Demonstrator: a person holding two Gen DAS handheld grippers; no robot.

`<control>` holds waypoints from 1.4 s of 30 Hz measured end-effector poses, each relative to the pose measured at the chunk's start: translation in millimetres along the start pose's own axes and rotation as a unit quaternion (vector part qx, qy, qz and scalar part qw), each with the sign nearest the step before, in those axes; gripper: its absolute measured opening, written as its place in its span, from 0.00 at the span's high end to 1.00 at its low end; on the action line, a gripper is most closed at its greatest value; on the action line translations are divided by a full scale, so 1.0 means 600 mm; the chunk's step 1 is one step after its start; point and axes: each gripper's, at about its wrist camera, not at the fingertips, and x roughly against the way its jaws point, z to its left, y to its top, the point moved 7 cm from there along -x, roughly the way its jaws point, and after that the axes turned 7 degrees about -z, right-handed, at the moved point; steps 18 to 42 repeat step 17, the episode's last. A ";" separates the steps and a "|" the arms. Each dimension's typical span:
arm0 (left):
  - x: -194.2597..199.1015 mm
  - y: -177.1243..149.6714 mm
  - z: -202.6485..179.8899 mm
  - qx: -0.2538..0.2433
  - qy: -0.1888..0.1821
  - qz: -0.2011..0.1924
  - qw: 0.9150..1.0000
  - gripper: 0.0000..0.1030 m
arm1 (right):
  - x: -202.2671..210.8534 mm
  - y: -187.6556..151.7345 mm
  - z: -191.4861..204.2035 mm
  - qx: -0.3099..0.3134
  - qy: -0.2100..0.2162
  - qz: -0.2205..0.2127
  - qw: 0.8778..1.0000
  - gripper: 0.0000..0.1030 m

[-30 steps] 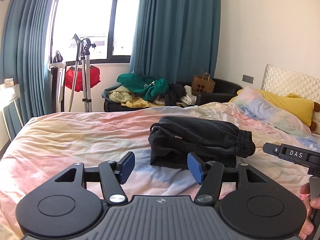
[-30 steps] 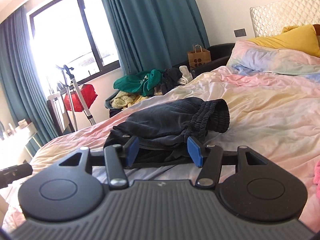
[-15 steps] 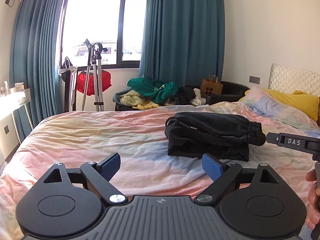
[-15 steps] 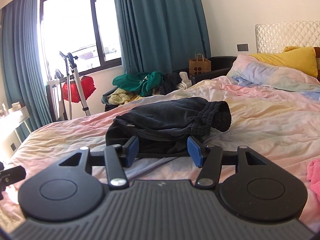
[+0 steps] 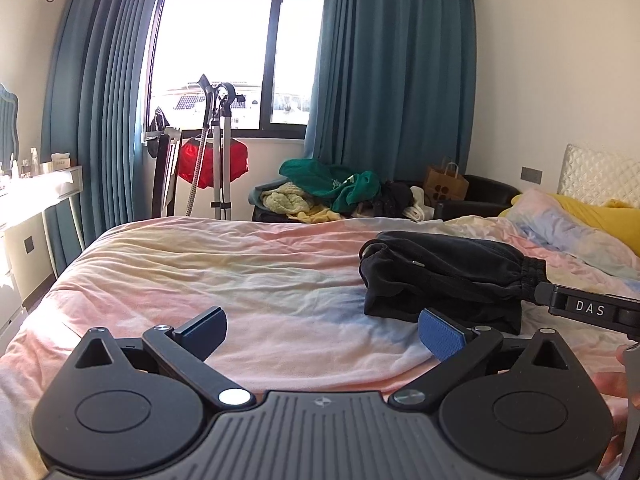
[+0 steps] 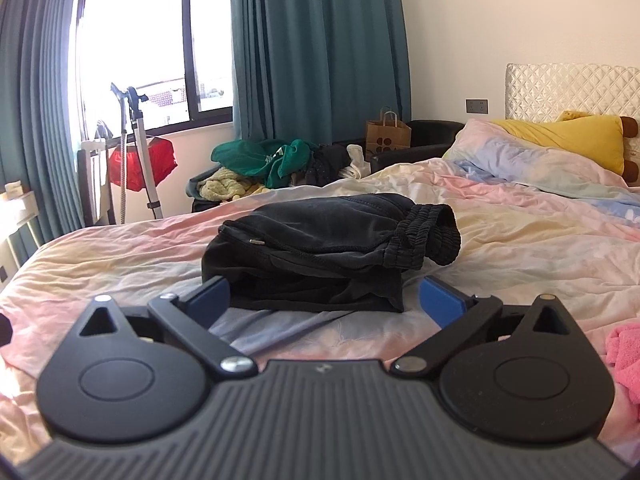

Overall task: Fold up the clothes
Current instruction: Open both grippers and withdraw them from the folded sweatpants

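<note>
A folded black garment with an elastic waistband [image 5: 444, 272] lies on the pastel bedspread [image 5: 240, 264]; it also shows in the right wrist view [image 6: 320, 244]. My left gripper [image 5: 324, 332] is open and empty, held above the bed to the left of and nearer than the garment. My right gripper [image 6: 326, 300] is open and empty, just short of the garment's near edge, jaws wide apart. Part of the right gripper's body [image 5: 588, 308] shows at the right of the left wrist view.
A pile of unfolded clothes [image 5: 332, 192] lies on a dark sofa behind the bed. A pink cloth [image 6: 624, 356] sits at the right edge. A yellow pillow [image 6: 560, 140] lies by the headboard. A garment steamer stand [image 5: 218, 148] is near the window.
Both grippers have opened wider and pulled back and up from the black garment, which stays folded on the bed. The left gripper has also shifted left.
</note>
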 end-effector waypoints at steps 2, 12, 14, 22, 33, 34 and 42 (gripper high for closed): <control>0.003 0.001 0.003 0.001 0.003 -0.001 1.000 0.00 | 0.003 0.000 0.004 0.004 0.000 -0.004 1.000 0.00; 0.008 0.000 -0.003 -0.012 0.010 -0.003 1.000 0.00 | 0.001 -0.003 -0.001 -0.004 -0.004 0.008 1.000 0.00; 0.008 -0.002 -0.008 -0.019 0.011 -0.003 1.000 0.00 | 0.001 -0.004 -0.003 -0.006 -0.005 0.010 1.000 0.00; 0.009 -0.004 -0.009 -0.023 0.012 -0.002 1.000 0.00 | 0.001 -0.004 -0.003 -0.007 -0.007 0.009 1.000 0.00; 0.009 -0.004 -0.009 -0.023 0.012 -0.002 1.000 0.00 | 0.001 -0.004 -0.003 -0.007 -0.007 0.009 1.000 0.00; 0.009 -0.004 -0.009 -0.023 0.012 -0.002 1.000 0.00 | 0.001 -0.004 -0.003 -0.007 -0.007 0.009 1.000 0.00; 0.009 -0.004 -0.009 -0.023 0.012 -0.002 1.000 0.00 | 0.001 -0.004 -0.003 -0.007 -0.007 0.009 1.000 0.00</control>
